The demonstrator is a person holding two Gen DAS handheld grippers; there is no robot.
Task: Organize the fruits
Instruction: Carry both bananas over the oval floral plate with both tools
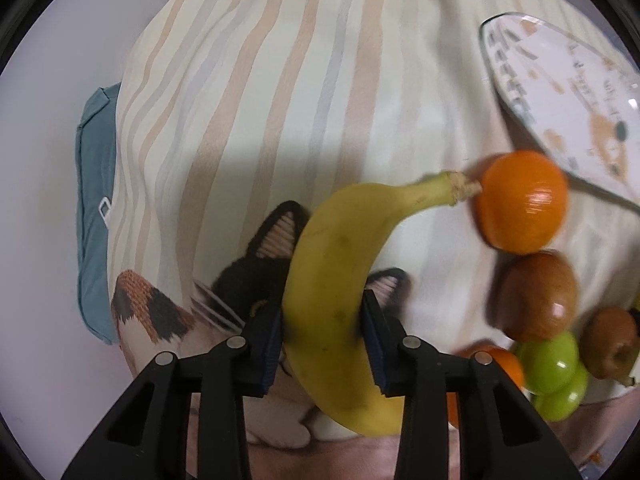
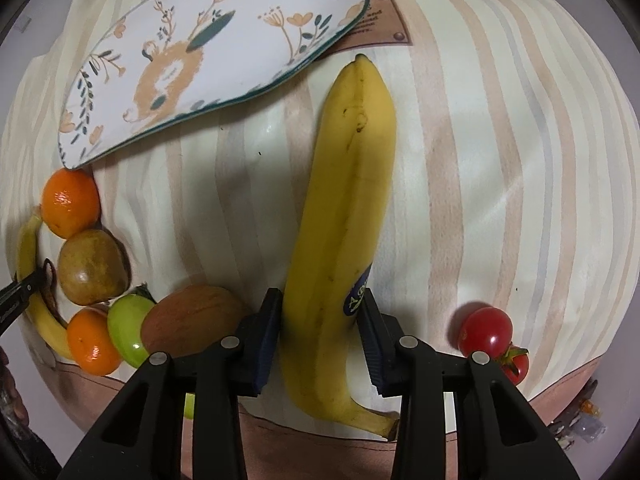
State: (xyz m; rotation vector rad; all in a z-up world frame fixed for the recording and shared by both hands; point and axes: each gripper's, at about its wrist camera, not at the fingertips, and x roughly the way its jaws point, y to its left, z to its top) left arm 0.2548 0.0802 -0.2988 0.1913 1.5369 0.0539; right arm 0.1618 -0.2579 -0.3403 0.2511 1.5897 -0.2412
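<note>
In the left wrist view, my left gripper point(image 1: 322, 320) is shut on a yellow banana point(image 1: 332, 264), its pads pressing the fruit's sides over the striped cloth. The banana's stem touches an orange point(image 1: 522, 200). In the right wrist view, my right gripper point(image 2: 320, 312) is shut on a second banana point(image 2: 348, 200) with a blue sticker, lying lengthwise on the cloth. The flowered plate point(image 2: 200, 60) lies bare at the upper left, and its rim point(image 1: 560, 92) shows in the left view too.
A cluster sits left of my right gripper: oranges point(image 2: 70, 202), a brown fruit point(image 2: 92, 266), a green fruit point(image 2: 128, 328), a kiwi point(image 2: 192, 316). Two red tomatoes point(image 2: 486, 330) lie at the right. A teal cushion point(image 1: 94, 200) lies past the cloth's left edge.
</note>
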